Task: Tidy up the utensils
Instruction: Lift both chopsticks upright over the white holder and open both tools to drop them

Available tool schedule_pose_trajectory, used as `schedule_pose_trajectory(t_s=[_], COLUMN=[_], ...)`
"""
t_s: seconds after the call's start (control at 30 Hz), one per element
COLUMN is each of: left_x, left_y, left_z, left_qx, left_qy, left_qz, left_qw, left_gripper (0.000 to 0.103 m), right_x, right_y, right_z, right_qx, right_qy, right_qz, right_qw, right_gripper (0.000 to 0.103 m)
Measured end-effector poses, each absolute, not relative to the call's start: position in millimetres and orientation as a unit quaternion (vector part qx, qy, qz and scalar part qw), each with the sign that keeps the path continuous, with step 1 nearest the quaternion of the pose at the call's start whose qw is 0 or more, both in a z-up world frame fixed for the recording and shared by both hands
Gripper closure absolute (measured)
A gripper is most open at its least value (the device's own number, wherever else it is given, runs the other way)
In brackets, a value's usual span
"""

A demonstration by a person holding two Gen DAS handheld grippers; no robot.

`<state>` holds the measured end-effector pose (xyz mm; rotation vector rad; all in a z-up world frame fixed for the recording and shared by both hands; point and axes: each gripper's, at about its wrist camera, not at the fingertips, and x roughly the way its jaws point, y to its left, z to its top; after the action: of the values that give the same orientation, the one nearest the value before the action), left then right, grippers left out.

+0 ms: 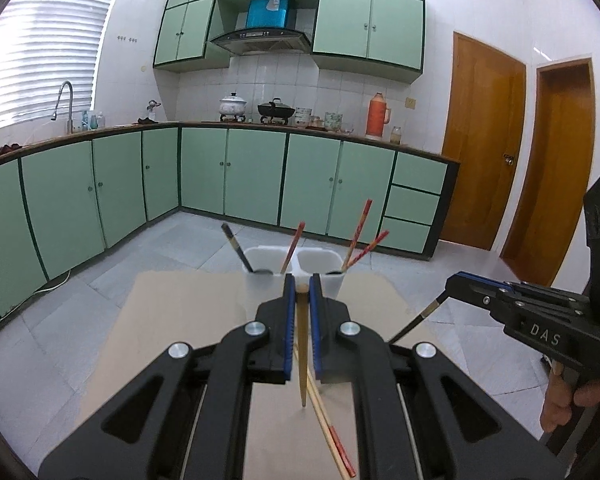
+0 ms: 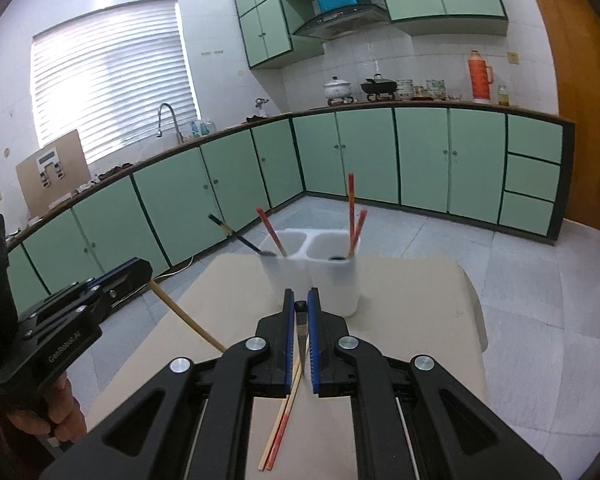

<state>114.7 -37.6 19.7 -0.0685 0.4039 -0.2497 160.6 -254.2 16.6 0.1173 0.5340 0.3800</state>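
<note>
A white two-compartment holder [image 1: 324, 266] [image 2: 332, 276] stands at the far end of a beige table [image 1: 188, 312] [image 2: 412, 312]. Its left compartment holds a dark chopstick [image 1: 238, 251] and a red one [image 1: 294, 246]; its right holds two red chopsticks [image 1: 360, 240]. My left gripper [image 1: 301, 286] is shut on a plain wooden chopstick [image 1: 302, 356], above the table, just short of the holder. My right gripper [image 2: 299, 303] is shut on a dark-tipped chopstick [image 2: 301, 334] and also shows in the left wrist view [image 1: 456, 282]. Two red-ended chopsticks [image 1: 332, 436] [image 2: 282, 424] lie on the table under the grippers.
Green cabinets and a counter with pots and a red thermos [image 1: 376, 116] run along the far wall. Wooden doors [image 1: 480, 140] stand at the right. Grey tiled floor surrounds the table.
</note>
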Motion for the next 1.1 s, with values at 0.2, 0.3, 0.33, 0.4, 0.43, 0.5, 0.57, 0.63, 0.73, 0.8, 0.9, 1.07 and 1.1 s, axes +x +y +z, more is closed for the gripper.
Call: schedule_pose_trajectory(t_s=[0.2,0.3,0.33,0.4,0.43,0.5,0.57,0.63,0.73,0.8,0.9,1.07,1.1], left_x=[122.6,125.6,125.8,127.9,129.0,131.0,134.1,137.8,145.7,152.5,168.2,204.0,211.9], left_y=[-35.8,-34.2,-33.6,-32.5,-32.1,-31.6,-31.0,-30.0,-32.1,-33.9,-40.0,-54.3,-56.0], left_z=[35.3,51.1,55.7,70.8,80.0,94.7,109.2,126.0,146.2,155.4,162.5,152.1,147.6], left_qx=[-0.039,-0.040,-0.040,-0.038,-0.036,-0.032,-0.030,-0.028,-0.021,-0.019,-0.011,0.001,0.001], left_qy=[0.191,0.177,0.173,0.159,0.148,0.132,0.117,0.099,0.077,0.070,0.063,0.073,0.076], left_qz=[-0.134,-0.139,-0.139,-0.141,-0.140,-0.137,-0.134,-0.130,-0.121,-0.116,-0.110,-0.099,-0.098], left_qw=[0.972,0.973,0.974,0.977,0.978,0.981,0.984,0.986,0.989,0.991,0.992,0.992,0.992], left_gripper=[0.097,0.097,0.097,0.097,0.097,0.097,0.097,0.097,0.097,0.097,0.097,0.097,0.097], right_x=[173.8,179.3,181.6,186.5,189.5,195.8,204.4,213.9,230.8,244.4,266.2,299.0,307.1], right_y=[-253.2,-250.8,-250.1,-249.4,-249.2,-248.4,-246.6,-245.0,-243.1,-243.1,-243.8,-244.9,-244.3], right_z=[36.8,51.7,57.1,68.8,74.6,87.3,104.4,120.7,141.5,152.7,160.4,151.1,145.2], right_qx=[0.044,0.035,0.032,0.030,0.031,0.031,0.026,0.026,0.023,0.025,0.020,0.027,0.028], right_qy=[0.263,0.256,0.253,0.245,0.241,0.231,0.214,0.199,0.179,0.171,0.161,0.160,0.163], right_qz=[0.208,0.221,0.224,0.230,0.233,0.238,0.238,0.238,0.230,0.226,0.210,0.196,0.194], right_qw=[0.941,0.940,0.941,0.941,0.942,0.943,0.947,0.950,0.956,0.959,0.964,0.967,0.967], right_gripper=[0.097,0.097,0.097,0.097,0.097,0.097,0.097,0.097,0.097,0.097,0.097,0.097,0.097])
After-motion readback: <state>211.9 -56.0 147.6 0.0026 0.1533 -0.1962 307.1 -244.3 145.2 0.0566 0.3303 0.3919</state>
